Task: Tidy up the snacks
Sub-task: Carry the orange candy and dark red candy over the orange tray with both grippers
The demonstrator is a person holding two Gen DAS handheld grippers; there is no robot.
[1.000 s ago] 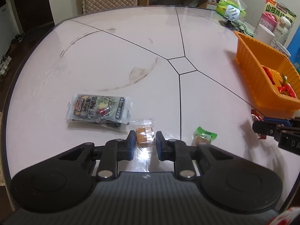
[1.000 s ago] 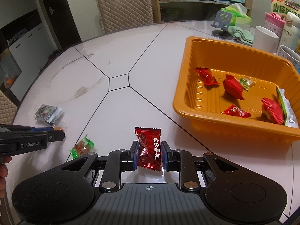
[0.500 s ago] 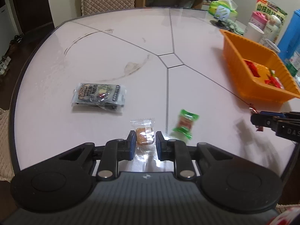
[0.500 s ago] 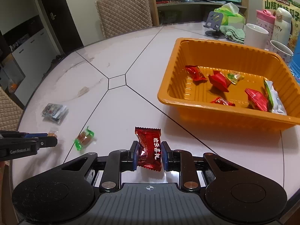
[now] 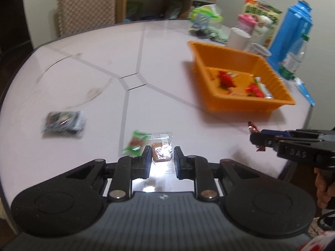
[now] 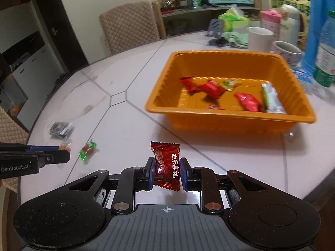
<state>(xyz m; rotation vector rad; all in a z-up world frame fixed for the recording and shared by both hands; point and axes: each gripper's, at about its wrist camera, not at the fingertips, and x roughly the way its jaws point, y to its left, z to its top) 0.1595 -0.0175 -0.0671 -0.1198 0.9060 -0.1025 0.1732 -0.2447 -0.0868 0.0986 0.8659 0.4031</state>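
Observation:
My left gripper [image 5: 162, 155] is shut on a clear-wrapped orange snack [image 5: 160, 149] and holds it above the table. It also shows in the right wrist view [image 6: 62, 153]. My right gripper [image 6: 166, 172] is shut on a dark red candy [image 6: 167, 167], held above the table in front of the orange tray [image 6: 219, 119]. The tray [image 5: 211, 62] holds several red candies and a silver-green packet. A green-wrapped candy [image 5: 136, 140] [image 6: 88, 150] and a dark snack packet [image 5: 63, 123] [image 6: 61, 128] lie on the table.
Behind the tray stand a white mug [image 6: 259, 38], a patterned cup [image 6: 287, 51], a blue box [image 6: 320, 25] and a water bottle [image 6: 326, 52]. A padded chair [image 6: 129, 29] stands at the far table edge. The table's right edge is close to the tray.
Both grippers have risen and swung right toward the tray, each keeping its snack. The green candy now appears left of my left gripper's fingers.

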